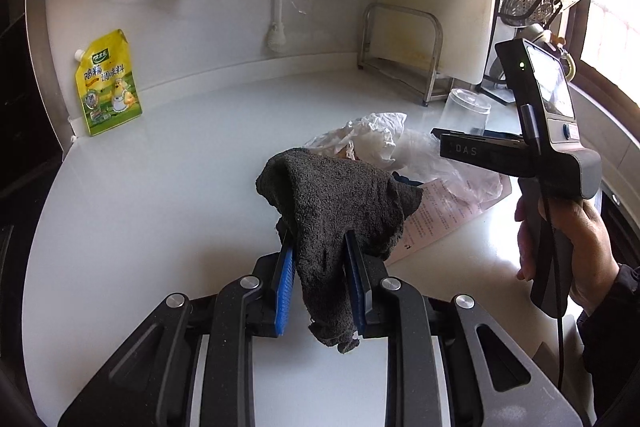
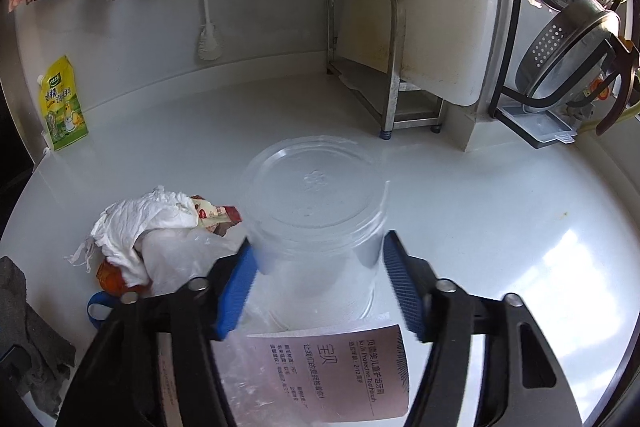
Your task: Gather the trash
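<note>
White stone counter [image 2: 500,211] carries a small heap of trash near its middle. Dark grey terry cloth [image 1: 336,211] is pinched between the blue pads of the left tongs [image 1: 320,263], which are nearly closed on it; the cloth bunches above the pads and a ragged end hangs below them, clear of the counter.

Just beyond the cloth lies the heap: a crumpled white tissue [image 2: 140,223], a red-and-cream snack wrapper [image 2: 212,217] poking out from under it, a thin clear plastic bag [image 2: 180,259], an orange scrap [image 2: 110,277] and a blue loop [image 2: 96,309] at its near side. A pinkish printed toothbrush card [image 2: 320,375] lies flat on the counter, nearest the front edge.

An upturned clear plastic container [image 2: 316,195] stands on the far end of the card, just beside the heap. The right tongs [image 2: 320,267] straddle it about half open: the left blue pad looks to touch its wall, the right pad stands a little clear, so there is no grip on it. A person's hand [image 1: 576,247] holds the right tool's handle.

At the back left corner a yellow seasoning pouch [image 1: 108,83] leans against the wall. A steel rack [image 2: 368,59] stands at the back right corner.
</note>
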